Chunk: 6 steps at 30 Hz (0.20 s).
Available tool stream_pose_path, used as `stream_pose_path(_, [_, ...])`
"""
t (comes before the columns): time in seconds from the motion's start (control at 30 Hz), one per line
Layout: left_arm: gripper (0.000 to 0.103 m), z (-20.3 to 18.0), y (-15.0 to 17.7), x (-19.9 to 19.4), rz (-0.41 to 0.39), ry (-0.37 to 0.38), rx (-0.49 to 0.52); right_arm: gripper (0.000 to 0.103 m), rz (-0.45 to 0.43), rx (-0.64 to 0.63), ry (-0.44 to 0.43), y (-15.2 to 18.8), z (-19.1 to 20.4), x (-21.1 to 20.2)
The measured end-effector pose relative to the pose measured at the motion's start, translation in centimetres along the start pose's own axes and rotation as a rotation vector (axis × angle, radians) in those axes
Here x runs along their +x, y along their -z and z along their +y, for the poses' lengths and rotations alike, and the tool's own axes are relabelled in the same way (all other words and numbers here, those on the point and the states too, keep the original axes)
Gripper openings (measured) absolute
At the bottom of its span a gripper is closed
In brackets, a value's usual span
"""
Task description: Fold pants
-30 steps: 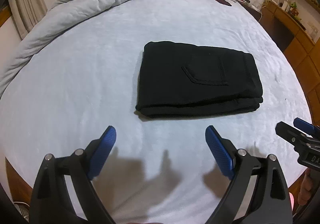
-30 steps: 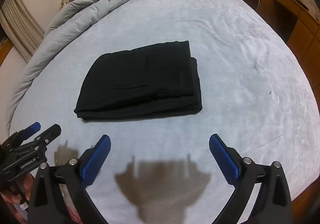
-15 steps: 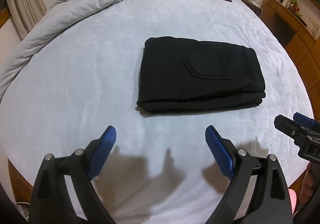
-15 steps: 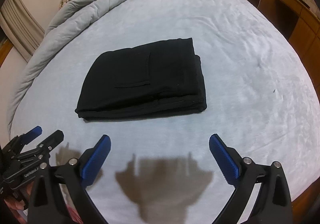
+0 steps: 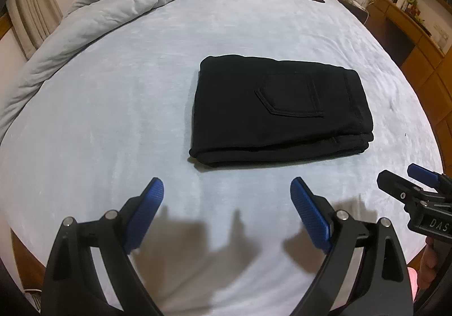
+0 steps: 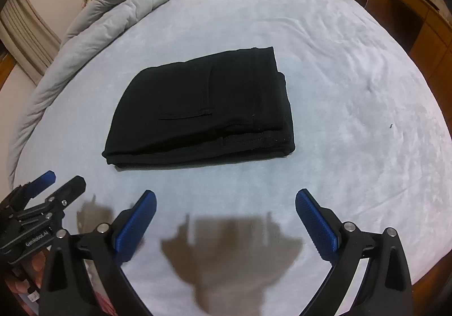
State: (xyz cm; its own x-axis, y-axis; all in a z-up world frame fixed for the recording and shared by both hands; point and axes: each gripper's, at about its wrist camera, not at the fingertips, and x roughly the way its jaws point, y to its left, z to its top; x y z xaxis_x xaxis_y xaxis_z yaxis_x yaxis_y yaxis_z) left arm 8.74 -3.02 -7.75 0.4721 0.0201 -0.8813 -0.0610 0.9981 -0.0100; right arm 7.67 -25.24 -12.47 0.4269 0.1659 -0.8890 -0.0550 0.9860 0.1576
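A pair of black cotton pants lies folded in a thick, soft rectangle mid-bed on the pale blue sheet; both the left hand-held gripper and right hand-held gripper hover released nearby, best gripping its layered near edge.

The folded black cloth pants look matt and dense, with stitched seams around a back pocket. Beneath them the pale blue bed sheet has a soft, slightly fuzzy nap. The grey quilted duvet is puffy, creased cloth. Both grippers have matt black plastic arms, shiny metal pins and ribbed blue pads. The brown wooden cabinets look smooth and faintly glossy.
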Motion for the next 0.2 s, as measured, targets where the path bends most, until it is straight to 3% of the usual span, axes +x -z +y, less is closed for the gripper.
stream_pose_path(0.2, [0.092,-0.1,-0.05,-0.03,0.004,-0.003,0.0,0.099,0.01,0.012,-0.001,-0.16,-0.42,0.3])
